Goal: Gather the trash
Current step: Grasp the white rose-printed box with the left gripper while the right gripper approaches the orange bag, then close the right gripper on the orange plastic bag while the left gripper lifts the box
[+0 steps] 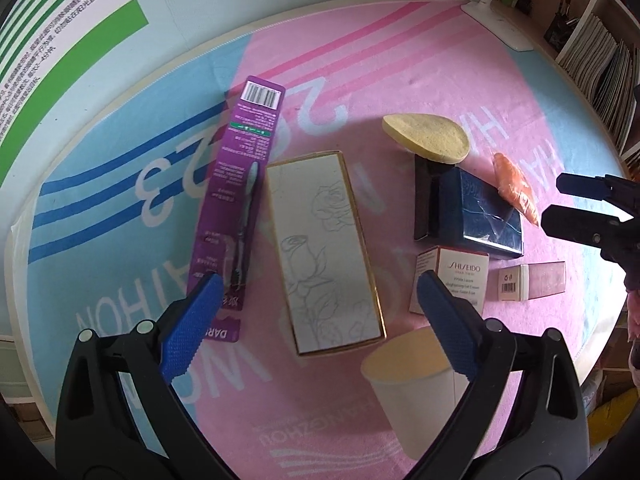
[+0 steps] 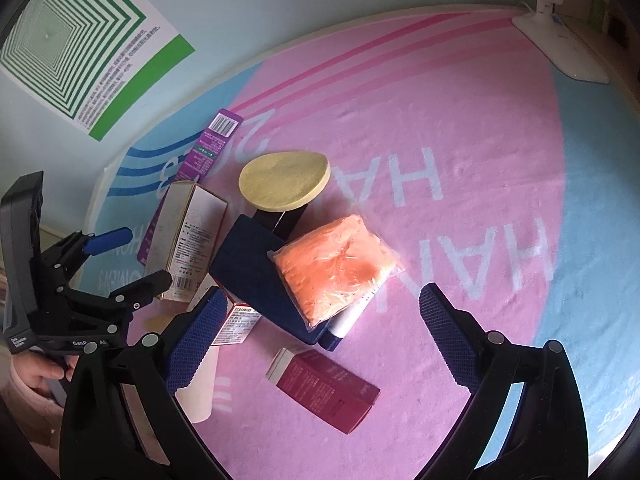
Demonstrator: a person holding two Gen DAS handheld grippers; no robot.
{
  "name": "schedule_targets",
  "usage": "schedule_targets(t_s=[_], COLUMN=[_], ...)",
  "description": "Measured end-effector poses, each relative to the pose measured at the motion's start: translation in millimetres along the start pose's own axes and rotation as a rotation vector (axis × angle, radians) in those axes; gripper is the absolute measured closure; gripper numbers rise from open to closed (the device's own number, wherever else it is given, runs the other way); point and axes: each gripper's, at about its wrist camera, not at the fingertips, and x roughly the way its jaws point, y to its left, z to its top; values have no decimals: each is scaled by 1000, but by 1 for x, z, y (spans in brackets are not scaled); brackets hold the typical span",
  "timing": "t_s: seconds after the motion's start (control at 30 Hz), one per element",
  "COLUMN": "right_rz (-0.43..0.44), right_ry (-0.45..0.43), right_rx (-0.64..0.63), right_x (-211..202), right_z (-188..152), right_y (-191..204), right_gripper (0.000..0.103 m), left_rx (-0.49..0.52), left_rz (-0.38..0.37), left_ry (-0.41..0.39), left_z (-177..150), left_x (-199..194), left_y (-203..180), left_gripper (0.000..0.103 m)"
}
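Both claws are spread wide and hold nothing above the trash lying on the pink and blue surface (image 1: 400, 80)

From left to right: the purple toothbrush card (image 1: 236, 196) lies flat, just beside it the long white box with drawn roses (image 1: 324, 252), and the left claw (image 1: 318, 296) hangs open over this box; a paper cup (image 1: 416, 380) lies on its side near the right finger; then the yellow sponge (image 1: 426, 138) rests on the dark blue box (image 1: 484, 216), the orange packet (image 2: 336, 268) leans on this box, a small white carton (image 1: 460, 280) and a dark red box (image 2: 328, 384) lie near, below the open right claw (image 2: 320, 312)
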Motion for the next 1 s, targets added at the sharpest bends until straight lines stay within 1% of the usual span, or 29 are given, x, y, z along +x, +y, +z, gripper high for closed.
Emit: schedule_targets(t_s=[0.03,0.07,0.1,0.13,0.23,0.3,0.33,0.37,0.43,0.47,0.5,0.53,0.6,0.63,0.67,0.7,0.73,0.77,0.8,0.87,0.9,0.93,1.0], right_rz=[2,3,5,6,15,16,12,14,24,27,42,62,69,73,85,101,104,93,86,97,96,92,95], right_ry=[5,10,18,29,41,46,47,47,54,55,54,48,38,28,20,17,15,13,14,12,10,2,-12], right_rx=[2,4,7,16,38,35,31,27,31,35,41,48,53,52,55,63,68,66,64,69,69,68,68], right_x=[3,6,9,14,21,24,26,27,30,31,32,32,30,28,27,26,25,24,24,23,23,22,19], right_z=[1,2,3,4,5,5,6,6,6,6,6,6,8,9,11,12,13,14,15,15,15,15,14], right_y=[-1,-2,-4,-6,-13,-14,-14,-15,-17,-17,-18,-18,-19,-19,-19,-20,-20,-20,-21,-22,-22,-22,-21], right_gripper=[9,11,18,22,22,22,24,26,29,30,33,38,42,52,58,70,76,77,81,91,99,102,102], left_rx=[5,8,10,11,8,5,3,2,-2,-6,-9,-11,-12,-11,-10,-12,-15,-19,-22,-19,-18,-17,-18], left_rz=[4,1,-7,-16,-25,-35,-42,-44,-56,-62,-66,-73,-82,-85,-88,-90,-95,-103,-107,-110,-112,-115,-119], left_ry=[6,11,21,33,49,60,65,70,77,76,75,78,73,70,68,67,66,65,66,66,65,65,61], left_z=[1,2,3,4,6,8,8,9,10,11,11,12,12,12,11,11,11,10,9,7,7,5,4], left_x=[3,6,9,13,21,26,28,30,35,37,38,40,42,43,44,44,44,44,44,43,43,40,39], left_y=[-2,-3,-4,-4,-4,-3,-3,-3,-3,-2,-1,0,1,2,2,3,4,4,5,4,4,3,3], left_gripper=[10,14,17,21,25,32,38,41,42,45,49,52,52,53,53,53,53,53,53,53,53,53,54])
